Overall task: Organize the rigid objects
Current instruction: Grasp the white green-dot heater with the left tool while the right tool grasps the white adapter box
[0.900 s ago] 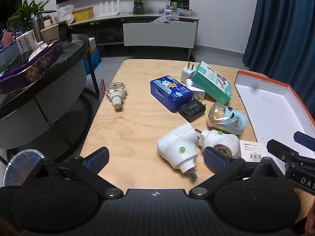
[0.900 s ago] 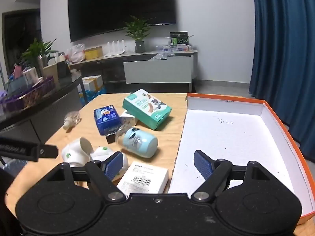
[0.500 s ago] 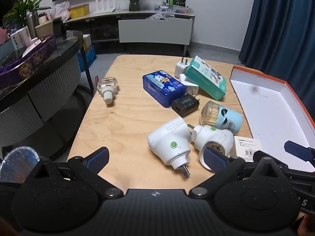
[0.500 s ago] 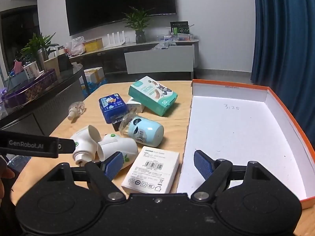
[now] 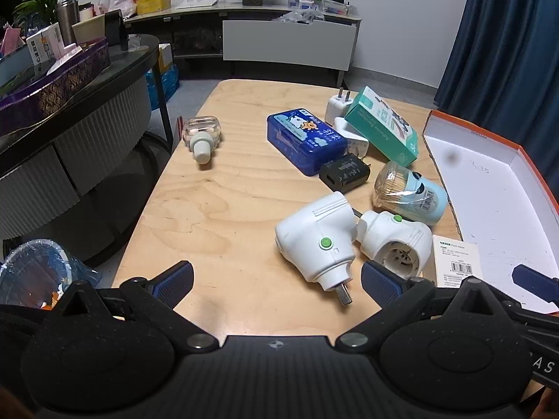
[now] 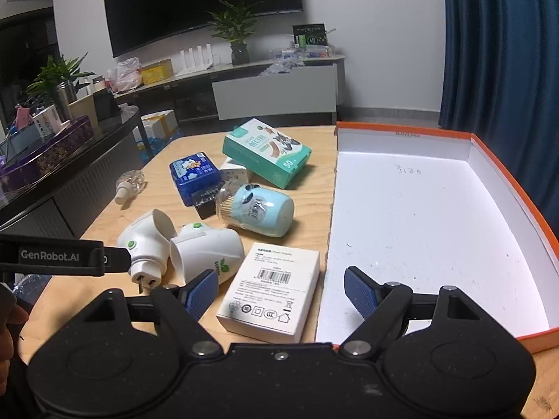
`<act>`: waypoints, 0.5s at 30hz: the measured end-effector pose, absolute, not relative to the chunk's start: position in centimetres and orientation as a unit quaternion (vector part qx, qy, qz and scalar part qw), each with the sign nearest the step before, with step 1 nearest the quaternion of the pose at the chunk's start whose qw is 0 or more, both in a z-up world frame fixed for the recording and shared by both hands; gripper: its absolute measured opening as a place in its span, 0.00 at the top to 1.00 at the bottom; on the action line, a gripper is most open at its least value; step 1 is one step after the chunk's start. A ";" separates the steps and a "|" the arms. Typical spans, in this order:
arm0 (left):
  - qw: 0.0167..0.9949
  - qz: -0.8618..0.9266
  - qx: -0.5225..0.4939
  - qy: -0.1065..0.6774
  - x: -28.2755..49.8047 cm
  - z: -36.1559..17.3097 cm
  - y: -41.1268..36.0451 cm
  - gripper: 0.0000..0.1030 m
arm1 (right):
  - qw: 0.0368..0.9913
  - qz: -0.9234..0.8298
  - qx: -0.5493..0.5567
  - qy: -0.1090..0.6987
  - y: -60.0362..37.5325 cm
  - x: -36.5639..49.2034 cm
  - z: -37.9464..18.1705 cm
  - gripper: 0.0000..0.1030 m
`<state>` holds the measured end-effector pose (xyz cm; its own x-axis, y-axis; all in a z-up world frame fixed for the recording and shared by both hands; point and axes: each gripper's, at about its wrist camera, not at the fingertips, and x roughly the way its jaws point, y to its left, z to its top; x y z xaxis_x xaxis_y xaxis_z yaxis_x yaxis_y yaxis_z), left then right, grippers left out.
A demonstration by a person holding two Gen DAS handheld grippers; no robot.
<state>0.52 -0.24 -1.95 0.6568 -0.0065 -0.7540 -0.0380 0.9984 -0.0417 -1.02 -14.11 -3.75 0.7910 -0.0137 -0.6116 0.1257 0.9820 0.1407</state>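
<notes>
Both tongs were held released and empty above the near edge of the wooden table (image 5: 223, 209). The left gripper (image 5: 277, 281) was aimed at 2 white plug-in units (image 5: 316, 241), which lay touching each other. The right gripper (image 6: 281, 288) was spread over a white carton (image 6: 272, 289) just beside the orange-rimmed tray (image 6: 517, 192). A blue tin (image 5: 305, 139), black charger (image 5: 346, 176) and toothpick jar (image 6: 256, 211) were crowded behind.
</notes>
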 end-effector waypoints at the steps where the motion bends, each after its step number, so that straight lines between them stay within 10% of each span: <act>1: 0.910 0.008 -0.027 0.415 0.5 -2.0 -0.2 0.00 | 0.942 -0.038 0.089 0.322 -14.1 -1.0 -3.8 0.10; 15: 0.908 0.006 -0.023 0.418 1.9 -2.5 -0.8 0.00 | 0.940 -0.041 0.091 0.326 -14.3 -0.8 -3.8 0.10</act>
